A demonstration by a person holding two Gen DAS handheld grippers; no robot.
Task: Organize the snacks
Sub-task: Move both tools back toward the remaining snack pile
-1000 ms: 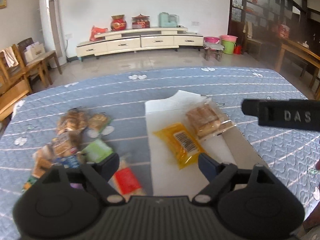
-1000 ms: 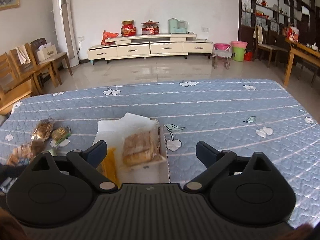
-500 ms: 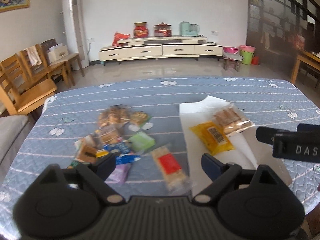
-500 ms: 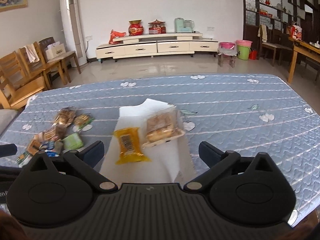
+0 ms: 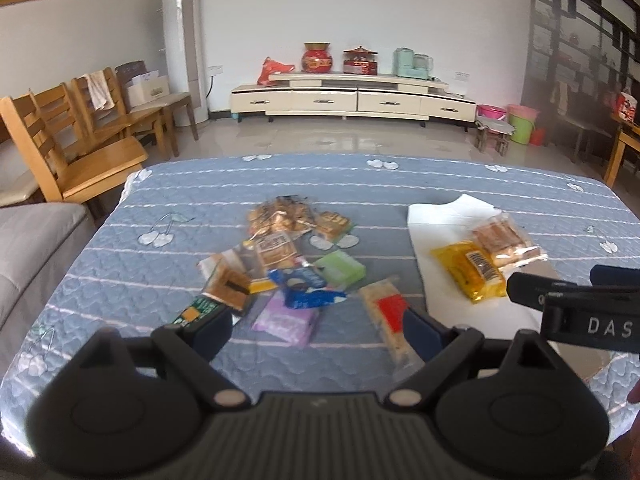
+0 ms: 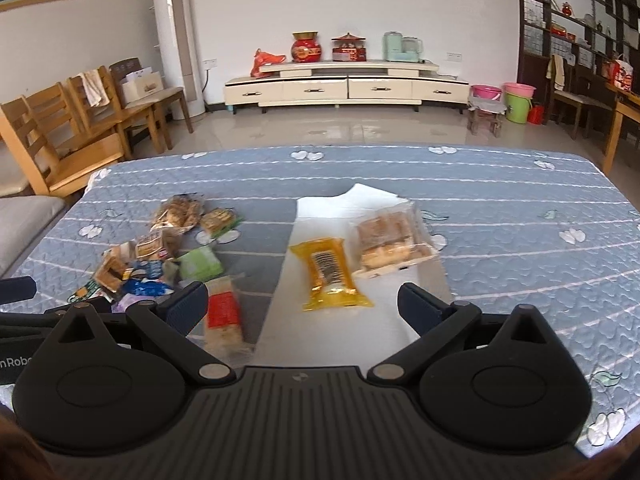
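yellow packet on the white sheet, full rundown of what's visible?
The yellow packet is a glossy, foil-like pillow pack with crimped ends and a dark printed panel, probably a barcode, on its upper face. It looks sealed and lies flat on the white sheet, long axis running roughly away from the camera. A clear pack of biscuits lies close beside it on the right; whether they touch is unclear. No gripper touches it.

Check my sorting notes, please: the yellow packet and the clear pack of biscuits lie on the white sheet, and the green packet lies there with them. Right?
Not quite. The yellow packet and the clear pack of biscuits lie on the white sheet, but the green packet lies off it, in the loose pile on the blue cloth. The right wrist view shows this.
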